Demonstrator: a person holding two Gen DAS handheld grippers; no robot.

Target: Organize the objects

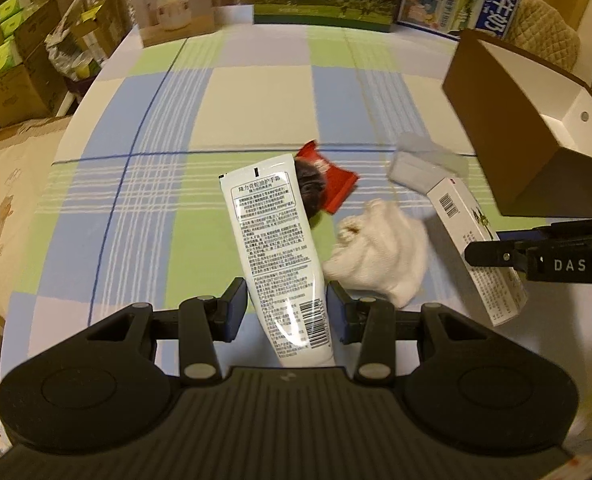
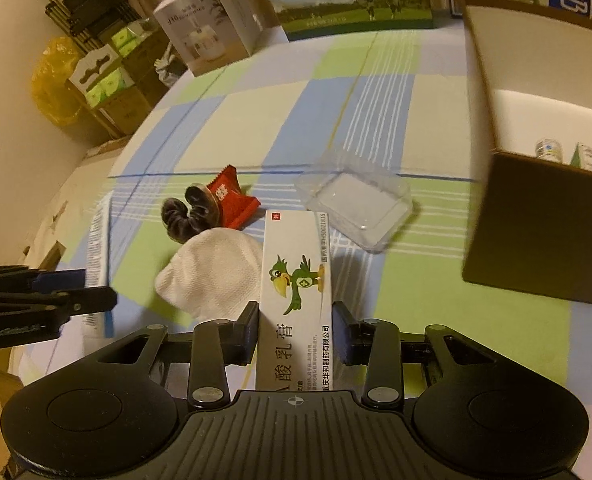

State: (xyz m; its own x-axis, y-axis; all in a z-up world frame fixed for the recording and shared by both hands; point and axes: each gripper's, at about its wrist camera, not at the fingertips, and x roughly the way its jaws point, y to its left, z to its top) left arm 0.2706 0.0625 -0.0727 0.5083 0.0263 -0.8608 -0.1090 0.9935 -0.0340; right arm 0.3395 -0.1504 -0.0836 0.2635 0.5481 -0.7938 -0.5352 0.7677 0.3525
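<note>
- Objects are partly sorted, I judge: my left tongs (image 1: 287, 312) grip a hand-cream tube (image 1: 273, 248), my right tongs (image 2: 296, 330) clamp an ointment carton (image 2: 298, 292), both seemingly off the bench (image 1: 255, 92).
- Ahead of the tongs lie a white cloth (image 2: 211, 276), scrunchie (image 2: 189, 216), red packet (image 2: 231, 200) and clear tray (image 2: 356, 206).
- Right of them, the brown box (image 2: 536, 232) holds a couple of items, cut off by its wall.

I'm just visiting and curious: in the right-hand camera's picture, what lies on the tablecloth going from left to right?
Dark scrunchie → red packet → white box with a green parrot, held in the right gripper → clear plastic tray → brown box. The white cloth overlaps the parrot box, so I left it out.
</note>
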